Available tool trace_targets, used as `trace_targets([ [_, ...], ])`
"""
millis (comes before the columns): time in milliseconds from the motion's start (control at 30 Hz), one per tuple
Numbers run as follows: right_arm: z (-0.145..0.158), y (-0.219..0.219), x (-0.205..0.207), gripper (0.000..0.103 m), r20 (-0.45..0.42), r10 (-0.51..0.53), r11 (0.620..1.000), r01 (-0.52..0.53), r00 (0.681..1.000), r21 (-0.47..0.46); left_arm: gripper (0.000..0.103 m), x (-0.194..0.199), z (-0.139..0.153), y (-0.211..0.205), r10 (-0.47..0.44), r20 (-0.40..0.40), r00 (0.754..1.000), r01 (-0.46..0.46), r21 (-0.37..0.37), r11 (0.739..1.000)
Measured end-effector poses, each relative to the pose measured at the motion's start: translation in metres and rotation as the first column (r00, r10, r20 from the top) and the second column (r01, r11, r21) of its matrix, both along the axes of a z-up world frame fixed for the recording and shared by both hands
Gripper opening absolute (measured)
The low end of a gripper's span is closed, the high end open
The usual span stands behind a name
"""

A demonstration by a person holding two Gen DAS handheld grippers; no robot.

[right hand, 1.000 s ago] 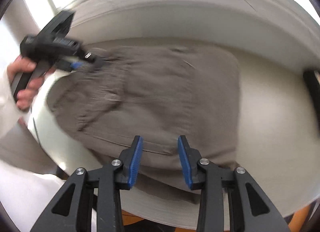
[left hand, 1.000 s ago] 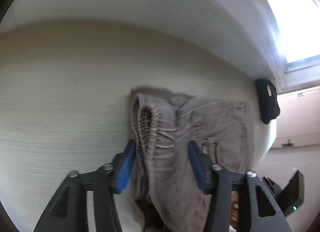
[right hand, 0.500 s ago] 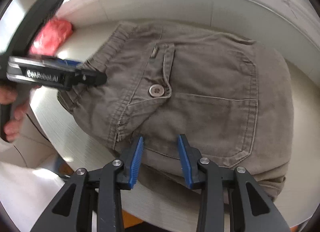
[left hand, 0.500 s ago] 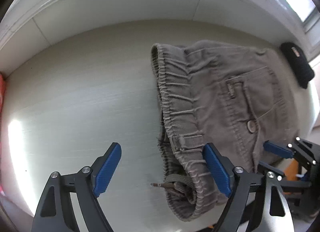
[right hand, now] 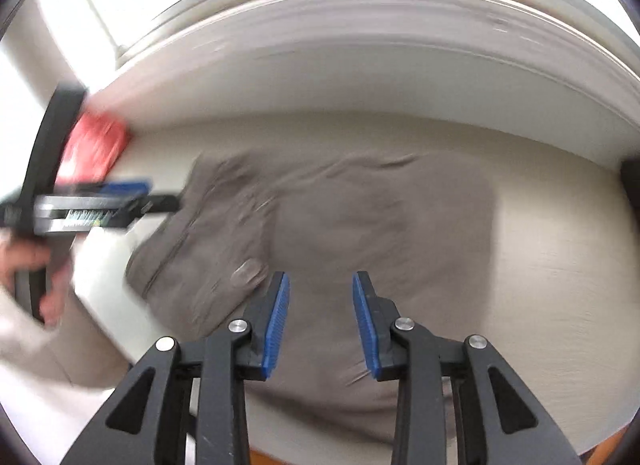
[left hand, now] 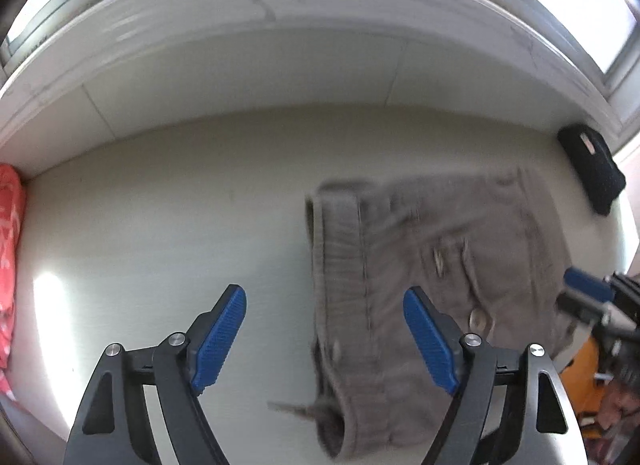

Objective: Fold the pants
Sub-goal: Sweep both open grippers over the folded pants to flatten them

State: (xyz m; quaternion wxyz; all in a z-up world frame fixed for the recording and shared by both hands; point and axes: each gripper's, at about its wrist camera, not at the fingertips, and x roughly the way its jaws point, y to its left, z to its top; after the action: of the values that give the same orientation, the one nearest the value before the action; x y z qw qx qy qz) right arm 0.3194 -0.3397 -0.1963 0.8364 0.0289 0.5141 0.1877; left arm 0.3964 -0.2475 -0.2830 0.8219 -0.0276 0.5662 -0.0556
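Already the brown pants [left hand: 440, 277] lie on the pale table [left hand: 160, 233] as a compact, roughly square bundle, which suggests most of the folding is behind them. The elastic waistband [left hand: 340, 249] faces the open stretch of table on the left of the left wrist view, a drawstring end [left hand: 292, 409] trails out at the near corner, and a buttoned back pocket [right hand: 248, 269] sits on top. The bundle's near edge reaches the table's front edge.

The left claw [left hand: 324, 337] hangs above the waistband side with its jaws wide, though closing a little; nothing is pinched between them, and the cloth under them lies flat on the table. The right claw [right hand: 320, 325] is over the near part of the bundle, its jaws narrow and closing, with fabric seen through the gap; motion blur makes it impossible to say whether the pads are touching the cloth, and no gathered fold shows between them.

I judge the task near its end: what may remain is tucking in the drawstring, smoothing the rumpled top layer, or one more fold to make the bundle smaller. A red packet [right hand: 96, 149] rests at the far left corner and a black pouch [left hand: 592, 169] at the right, both clear of the pants.
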Motion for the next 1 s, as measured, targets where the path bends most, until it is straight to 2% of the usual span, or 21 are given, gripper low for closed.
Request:
trace_targets([
  [33,-0.002,-0.005,0.007,0.014,-0.006,-0.038,0.999,0.038,0.999,-0.009,0.082,0.009,-0.001,-0.003,0.006,0.001,1.000,-0.006,0.022,1.000],
  [100,-0.012,-0.019,0.023,0.012,-0.035,-0.105,0.994,0.104,0.994,-0.019,0.082,0.023,-0.009,-0.009,0.014,-0.008,1.000,-0.013,0.061,0.998],
  [167,-0.029,-0.025,0.036,0.010,-0.077,-0.146,0.989,0.144,0.986,-0.027,0.074,0.038,-0.025,-0.014,0.024,-0.049,0.998,-0.019,0.105,0.994],
  [200,-0.038,-0.027,0.042,0.010,-0.101,-0.155,0.988,0.153,0.983,-0.022,0.074,0.043,-0.033,-0.015,0.028,-0.073,0.997,-0.020,0.111,0.994],
  [300,-0.058,-0.023,0.046,0.010,-0.164,-0.182,0.983,0.180,0.969,-0.028,0.074,0.049,-0.043,-0.009,0.075,-0.104,0.992,-0.069,0.066,0.995],
  [367,-0.070,-0.018,0.046,0.010,-0.183,-0.204,0.979,0.201,0.962,-0.034,0.074,0.049,-0.045,-0.008,0.090,-0.111,0.990,-0.084,0.061,0.995],
  [500,-0.087,-0.025,0.051,0.010,-0.224,-0.245,0.964,0.261,0.943,0.046,0.076,0.050,-0.053,-0.005,0.082,-0.116,0.990,-0.073,0.084,0.994],
  [567,-0.087,-0.029,0.054,0.008,-0.244,-0.230,0.967,0.250,0.942,0.053,0.075,0.047,-0.050,-0.003,0.100,-0.128,0.987,-0.094,0.053,0.994],
  [633,-0.074,-0.030,0.058,0.007,-0.215,-0.215,0.973,0.227,0.953,0.034,0.075,0.045,-0.044,0.006,0.103,-0.125,0.987,-0.101,0.015,0.995],
  [733,-0.060,-0.023,0.062,0.008,-0.138,-0.238,0.971,0.239,0.962,-0.009,0.075,0.040,-0.030,0.008,0.090,-0.086,0.992,-0.089,0.018,0.996],
  [833,-0.044,-0.020,0.071,0.008,-0.105,-0.251,0.968,0.253,0.962,-0.001,0.075,0.039,-0.020,0.004,0.089,-0.062,0.994,-0.088,0.018,0.996],
  [1000,-0.055,-0.020,0.093,0.008,-0.139,-0.233,0.972,0.233,0.963,-0.015,0.075,0.049,-0.024,-0.002,0.085,-0.083,0.993,-0.084,0.022,0.996],
])
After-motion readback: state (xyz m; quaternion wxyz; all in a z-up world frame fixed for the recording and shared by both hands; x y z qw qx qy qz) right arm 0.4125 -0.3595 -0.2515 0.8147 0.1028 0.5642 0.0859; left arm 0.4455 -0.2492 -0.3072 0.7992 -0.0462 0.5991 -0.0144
